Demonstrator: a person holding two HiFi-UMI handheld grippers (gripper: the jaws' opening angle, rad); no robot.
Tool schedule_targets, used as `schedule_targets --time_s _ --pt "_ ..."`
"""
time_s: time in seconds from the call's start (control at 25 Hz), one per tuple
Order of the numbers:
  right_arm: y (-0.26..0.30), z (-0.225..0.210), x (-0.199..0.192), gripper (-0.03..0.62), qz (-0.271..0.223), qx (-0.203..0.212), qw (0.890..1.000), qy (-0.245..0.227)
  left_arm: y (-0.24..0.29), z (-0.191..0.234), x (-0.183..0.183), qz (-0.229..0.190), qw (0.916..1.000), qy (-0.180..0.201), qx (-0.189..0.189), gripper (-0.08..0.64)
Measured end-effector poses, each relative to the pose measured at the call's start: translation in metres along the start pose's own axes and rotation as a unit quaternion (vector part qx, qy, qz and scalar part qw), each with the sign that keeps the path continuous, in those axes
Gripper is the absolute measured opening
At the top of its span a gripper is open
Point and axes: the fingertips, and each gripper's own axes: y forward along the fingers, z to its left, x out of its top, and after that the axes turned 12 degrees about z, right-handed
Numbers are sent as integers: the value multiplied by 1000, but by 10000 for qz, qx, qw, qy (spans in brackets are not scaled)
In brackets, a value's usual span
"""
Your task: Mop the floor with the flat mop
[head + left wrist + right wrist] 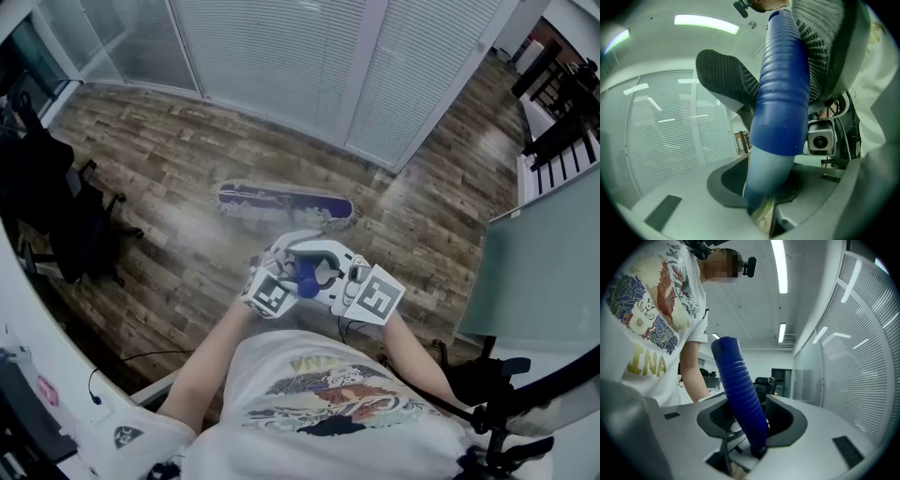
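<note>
A: Wood-grain planks (159, 141) underfoot. And round about?

B: At twelve o'clock, white slatted blinds (281, 47) behind glass. At nine, a black office chair (58, 220), well apart from the mop. At three, a pale frosted panel (544, 262), standing upright; toward one o'clock beyond it, dark chairs (562, 122). At seven, a thin black cable (141, 359) on the floor.

A: Closest to the flat mop head (286, 202)?

B: Only the blinds, near but not touching. Lies flat on the planks at twelve o'clock from the hands, long side running nine to three.

A: And the mop handle (307, 278)?

B: Blue, ribbed, at six o'clock from the flat mop head, caught between both tools.

A: State of the left gripper (761, 187)?

B: Clamped on the mop handle, at the join of blue sleeve and paler shaft, a dark pad on either side.

A: And the right gripper (752, 420)?

B: Clamped on the ribbed blue sleeve as well, dark pads against both sides, just beside the left gripper at its three o'clock. Top end of the mop handle up at eleven o'clock in the right gripper view, before a white printed T-shirt (651, 310).
</note>
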Motion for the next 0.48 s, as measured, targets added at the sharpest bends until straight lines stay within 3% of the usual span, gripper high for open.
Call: schedule_targets --time_s 0.32,0.48 --pt "71 -131 7 178 34 -262 9996 130 26 142 -11 -124 9998 -45 -126 69" --pt "90 -175 11 178 -117 -293 9993 189 40 185 -17 -185 9997 -96 -147 69"
